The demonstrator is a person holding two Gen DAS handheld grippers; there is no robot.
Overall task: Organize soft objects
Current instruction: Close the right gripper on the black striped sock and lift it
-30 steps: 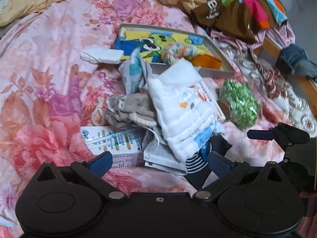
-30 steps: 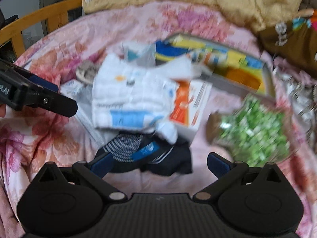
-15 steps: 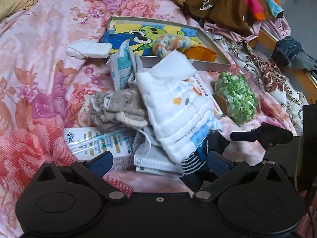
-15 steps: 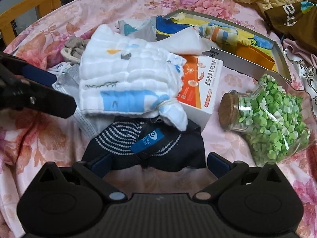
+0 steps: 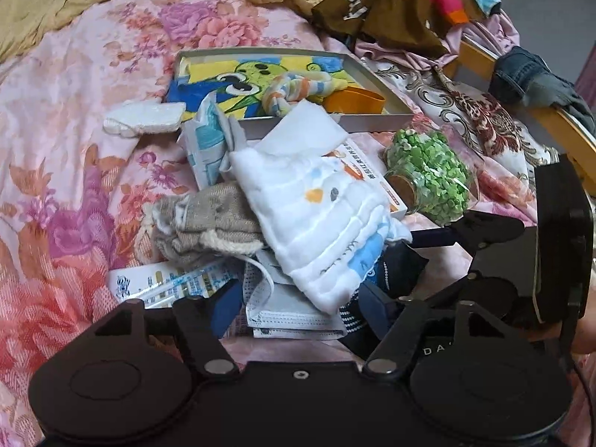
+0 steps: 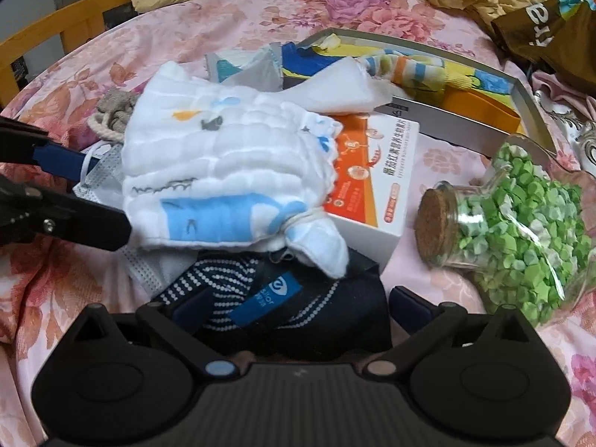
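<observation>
Dark sock lying crosswise between right fingers, spread apart; left fingers just closing around mask, unclamped

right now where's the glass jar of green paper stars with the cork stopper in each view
Left wrist view: the glass jar of green paper stars lies on its side right of centre, cork toward the white and orange carton.
Right wrist view: the jar lies at the right edge, cork pointing left.
Shared landmark: the white and orange carton, just left of the cork in both.
</observation>
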